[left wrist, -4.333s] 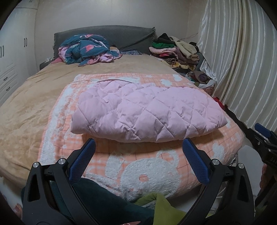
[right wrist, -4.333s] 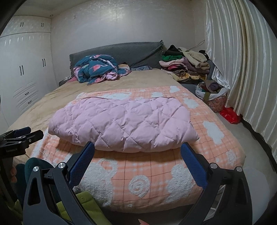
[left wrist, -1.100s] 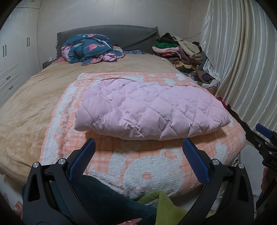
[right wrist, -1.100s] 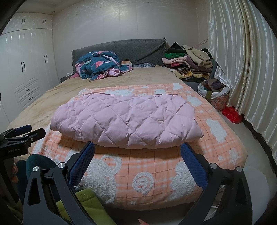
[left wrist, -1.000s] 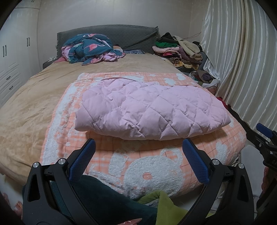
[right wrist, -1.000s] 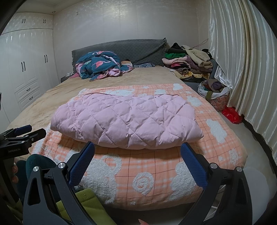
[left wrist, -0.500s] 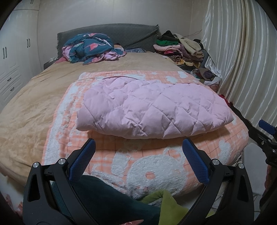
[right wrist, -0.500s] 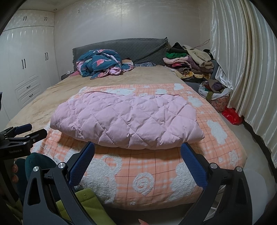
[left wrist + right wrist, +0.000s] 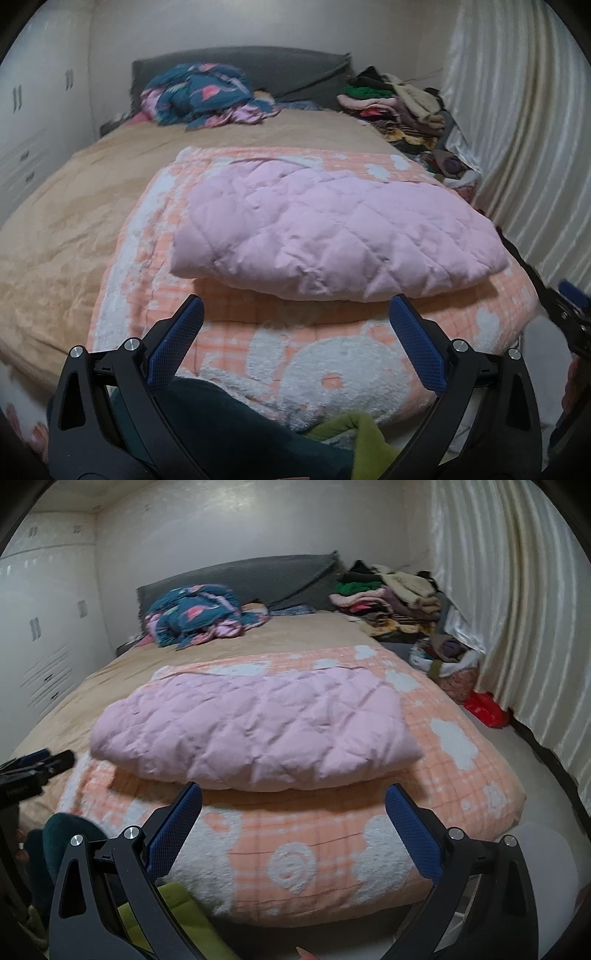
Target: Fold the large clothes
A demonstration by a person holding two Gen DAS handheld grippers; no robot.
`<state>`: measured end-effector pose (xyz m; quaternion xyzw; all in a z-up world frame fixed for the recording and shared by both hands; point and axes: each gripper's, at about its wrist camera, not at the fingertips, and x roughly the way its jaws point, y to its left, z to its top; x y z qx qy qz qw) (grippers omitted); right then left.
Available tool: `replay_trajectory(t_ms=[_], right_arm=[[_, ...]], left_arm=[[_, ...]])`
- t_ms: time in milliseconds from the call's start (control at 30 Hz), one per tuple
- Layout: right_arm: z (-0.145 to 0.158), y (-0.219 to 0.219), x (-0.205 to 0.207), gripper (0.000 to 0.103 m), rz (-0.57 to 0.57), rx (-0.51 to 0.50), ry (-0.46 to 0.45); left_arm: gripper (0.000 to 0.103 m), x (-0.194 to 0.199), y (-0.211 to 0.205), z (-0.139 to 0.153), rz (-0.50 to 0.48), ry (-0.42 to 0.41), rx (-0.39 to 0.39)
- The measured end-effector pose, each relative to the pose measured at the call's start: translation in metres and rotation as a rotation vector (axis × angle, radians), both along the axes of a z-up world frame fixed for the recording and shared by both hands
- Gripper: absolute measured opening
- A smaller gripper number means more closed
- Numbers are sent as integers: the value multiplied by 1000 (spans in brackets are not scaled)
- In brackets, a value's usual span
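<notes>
A pink quilted jacket (image 9: pixel 332 229) lies folded into a puffy slab on the orange-and-white blanket (image 9: pixel 332 369) at the foot of the bed; it also shows in the right wrist view (image 9: pixel 255 727). My left gripper (image 9: pixel 295 310) is open and empty, held short of the jacket's near edge. My right gripper (image 9: pixel 293 797) is open and empty, also just before the near edge. The left gripper (image 9: pixel 33 764) shows at the left border of the right wrist view, and the right gripper (image 9: pixel 569 310) at the right border of the left wrist view.
A crumpled blue-and-pink garment (image 9: pixel 199 92) lies by the grey headboard (image 9: pixel 288 70). A pile of clothes (image 9: pixel 395 103) sits at the bed's far right, with a basket (image 9: pixel 447 664) and a red bag (image 9: pixel 485 709) on the floor. Curtains (image 9: pixel 517 627) hang at the right, wardrobes (image 9: pixel 40 635) at the left.
Both grippers have moved forward and slightly toward the bed, so the jacket looms closer. The jacket has not moved and both grippers stay open.
</notes>
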<state>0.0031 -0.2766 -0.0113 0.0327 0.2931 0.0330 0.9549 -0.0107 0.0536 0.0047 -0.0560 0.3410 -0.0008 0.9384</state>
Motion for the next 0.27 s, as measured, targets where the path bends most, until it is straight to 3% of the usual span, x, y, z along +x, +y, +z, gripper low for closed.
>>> replay_trajectory(t_ms=[67, 167, 267], right_arm=[[-11, -28, 7, 99, -77, 20, 14], [-43, -113, 20, 99, -327, 27, 67], [-78, -201, 22, 99, -576, 45, 143]], left_arm=[[94, 15, 29, -5, 78, 25, -16], [94, 37, 76, -8, 204, 36, -9], [94, 66, 151, -17, 377, 59, 3]])
